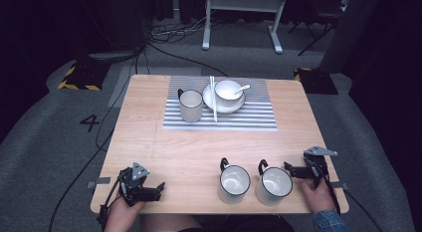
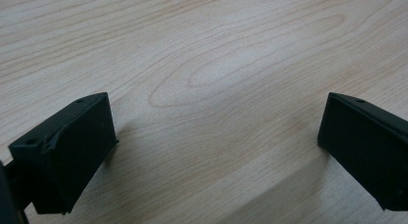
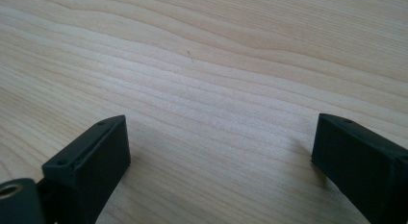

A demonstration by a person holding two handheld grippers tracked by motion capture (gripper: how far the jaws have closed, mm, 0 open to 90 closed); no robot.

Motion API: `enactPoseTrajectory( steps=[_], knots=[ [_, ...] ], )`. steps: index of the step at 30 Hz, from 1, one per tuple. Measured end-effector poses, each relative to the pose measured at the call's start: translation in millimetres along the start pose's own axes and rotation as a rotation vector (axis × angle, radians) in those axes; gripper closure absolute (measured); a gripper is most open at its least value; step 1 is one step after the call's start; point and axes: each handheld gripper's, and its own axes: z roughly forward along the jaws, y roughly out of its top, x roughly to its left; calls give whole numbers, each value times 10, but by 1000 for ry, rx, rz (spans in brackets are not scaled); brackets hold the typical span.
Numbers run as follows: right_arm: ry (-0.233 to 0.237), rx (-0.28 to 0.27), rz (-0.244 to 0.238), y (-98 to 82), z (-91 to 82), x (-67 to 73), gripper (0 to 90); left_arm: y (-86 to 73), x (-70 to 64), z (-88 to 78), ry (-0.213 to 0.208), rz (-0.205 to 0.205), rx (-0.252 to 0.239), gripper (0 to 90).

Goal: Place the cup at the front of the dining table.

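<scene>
Two white mugs with dark rims and handles stand near the table's front edge, one [image 1: 234, 183] left of the other [image 1: 274, 186]. My right gripper [image 1: 290, 169] rests just right of the right-hand mug, pointing left; its jaws stand wide apart over bare wood [image 3: 221, 137]. At the front left corner my left gripper [image 1: 159, 188] lies on the table, pointing right, open with nothing between its jaws [image 2: 216, 123]. A third mug [image 1: 190, 105] stands on the striped placemat [image 1: 249, 117] at the back.
On the placemat a white plate [image 1: 209, 99] holds a bowl [image 1: 228, 90] with a spoon [image 1: 243, 87]; chopsticks [image 1: 214, 105] lie across the plate's left side. The wooden table [image 1: 189, 147] is bare between mat and front mugs. Cables run over the floor beyond.
</scene>
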Motion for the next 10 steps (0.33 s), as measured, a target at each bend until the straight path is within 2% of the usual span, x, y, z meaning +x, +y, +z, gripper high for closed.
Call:
enactPoseTrajectory(
  steps=[10],
  knots=[
    [0, 0, 0, 0, 0, 0, 63, -4, -3, 3, 4, -3, -6, 0]
  ],
)
